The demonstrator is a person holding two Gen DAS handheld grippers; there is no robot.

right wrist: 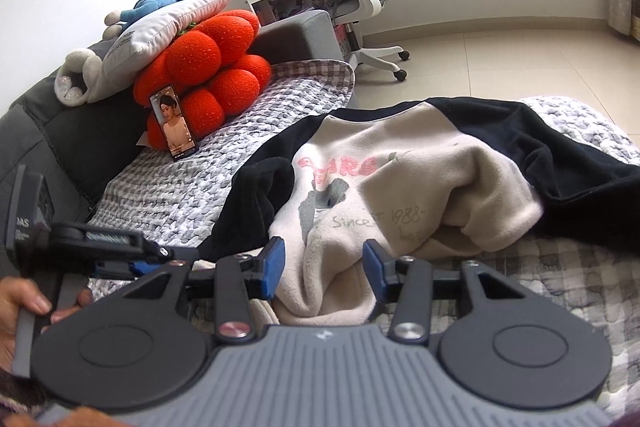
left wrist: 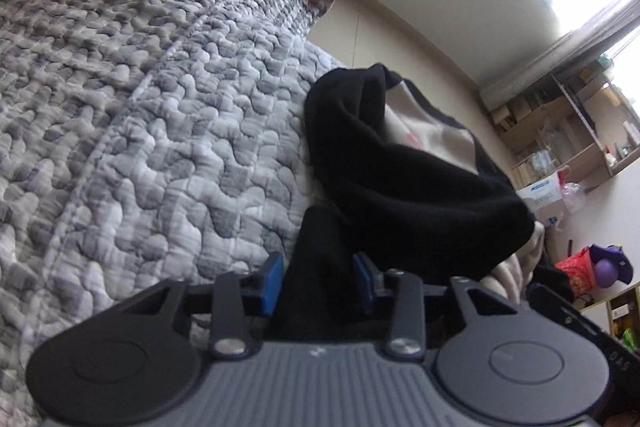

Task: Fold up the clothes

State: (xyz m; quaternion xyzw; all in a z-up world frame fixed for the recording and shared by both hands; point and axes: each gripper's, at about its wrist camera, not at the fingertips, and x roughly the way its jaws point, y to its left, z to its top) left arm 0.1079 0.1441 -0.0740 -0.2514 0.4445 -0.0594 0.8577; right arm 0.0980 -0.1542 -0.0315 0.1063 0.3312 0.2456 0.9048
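While the right gripper (right wrist: 323,269) had its fingers clamped on a bunched cream fold at the hem of the sweatshirt (right wrist: 400,179), the left gripper (left wrist: 318,281) had black sleeve cloth between fingers standing slightly apart, so that grip might have slipped. The garment lay crumpled on the quilted bed (right wrist: 180,195); uneven pulling could have skewed the fold.

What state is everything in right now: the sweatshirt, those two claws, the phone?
Sweatshirt: crumpled on the quilt, not folded, black sleeves spread to both sides.
Left claw: black sleeve fabric between its blue pads; whether they press cannot be told.
Right claw: closed on a bunch of the cream hem.
Phone: screen lit, propped upright against the red cushion.
Quilt: spread flat.
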